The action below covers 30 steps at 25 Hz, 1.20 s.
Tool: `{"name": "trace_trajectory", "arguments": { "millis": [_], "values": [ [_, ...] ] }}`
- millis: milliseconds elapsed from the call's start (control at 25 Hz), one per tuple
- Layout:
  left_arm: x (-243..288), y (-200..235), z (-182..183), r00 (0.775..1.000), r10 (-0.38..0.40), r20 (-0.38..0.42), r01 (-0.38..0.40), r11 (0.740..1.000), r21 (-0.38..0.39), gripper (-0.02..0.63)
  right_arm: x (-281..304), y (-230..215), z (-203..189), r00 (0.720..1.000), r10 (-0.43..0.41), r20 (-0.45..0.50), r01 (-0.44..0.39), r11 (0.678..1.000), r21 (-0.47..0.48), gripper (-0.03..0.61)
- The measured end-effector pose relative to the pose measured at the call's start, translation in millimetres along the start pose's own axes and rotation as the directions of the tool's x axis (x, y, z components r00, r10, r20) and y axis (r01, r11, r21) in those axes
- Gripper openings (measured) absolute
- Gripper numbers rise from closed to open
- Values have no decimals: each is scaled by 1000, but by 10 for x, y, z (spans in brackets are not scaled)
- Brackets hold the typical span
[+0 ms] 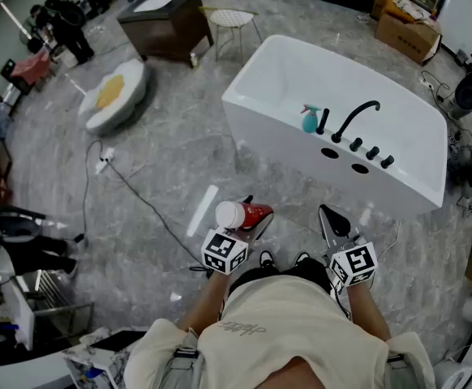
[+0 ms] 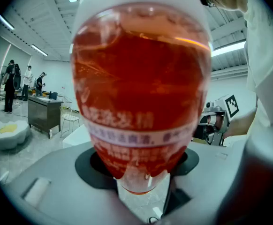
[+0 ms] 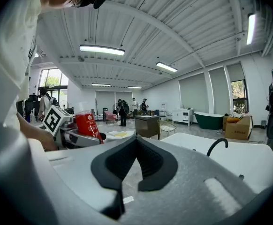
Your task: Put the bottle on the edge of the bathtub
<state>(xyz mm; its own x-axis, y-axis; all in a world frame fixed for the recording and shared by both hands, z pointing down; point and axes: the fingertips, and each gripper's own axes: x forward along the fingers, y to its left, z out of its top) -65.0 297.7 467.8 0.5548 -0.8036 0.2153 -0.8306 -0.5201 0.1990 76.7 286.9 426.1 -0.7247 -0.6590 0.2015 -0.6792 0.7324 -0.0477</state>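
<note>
**Red bottle held in the left gripper, well short of the tub**

The left gripper (image 1: 252, 221) is clamped on the bottle (image 1: 238, 215). In the left gripper view its dark pads press on either side of the bottle's lower part, and the red body with a white printed band fills most of the picture. From the head view the bottle seems to lie tilted, white cap towards the person, though the close view is too crowded to be sure of its angle. It is held above the grey floor (image 1: 163, 160), close in front of the person and well apart from the bathtub (image 1: 248, 100).

The right gripper (image 1: 331, 217) is beside the left one. Its jaws are together, tips touching, with nothing between them.

On the near edge of the white bathtub stands a teal spray bottle (image 1: 310, 118), just beside a black faucet (image 1: 356, 118). Past the tub stand a wire chair (image 1: 232, 20) and a dark cabinet (image 1: 167, 27).
</note>
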Motion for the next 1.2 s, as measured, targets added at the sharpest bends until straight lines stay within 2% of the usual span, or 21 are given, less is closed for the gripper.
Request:
{"name": "trace_trajectory", "arguments": {
  "millis": [240, 400, 720, 920, 1200],
  "values": [
    [39, -8, 12, 1000, -22, 8, 21, 1000, 18, 301, 57, -70, 53, 999, -41, 28, 42, 999, -6, 0],
    [35, -43, -36, 1000, -29, 9, 29, 1000, -7, 301, 22, -67, -35, 999, -39, 1, 39, 999, 3, 0],
    [31, 57, -127, 999, -38, -16, 38, 999, -7, 301, 61, -66, -90, 998, -47, -31, 47, 999, -15, 0],
    [113, 148, -139, 999, -38, -26, 36, 999, -40, 301, 84, -160, -227, 993, -54, -101, 51, 998, -31, 1],
    [338, 425, -137, 998, 29, -57, -32, 999, -43, 299, 368, -430, -306, 995, -42, -89, 44, 999, 15, 0]
  ]
}}
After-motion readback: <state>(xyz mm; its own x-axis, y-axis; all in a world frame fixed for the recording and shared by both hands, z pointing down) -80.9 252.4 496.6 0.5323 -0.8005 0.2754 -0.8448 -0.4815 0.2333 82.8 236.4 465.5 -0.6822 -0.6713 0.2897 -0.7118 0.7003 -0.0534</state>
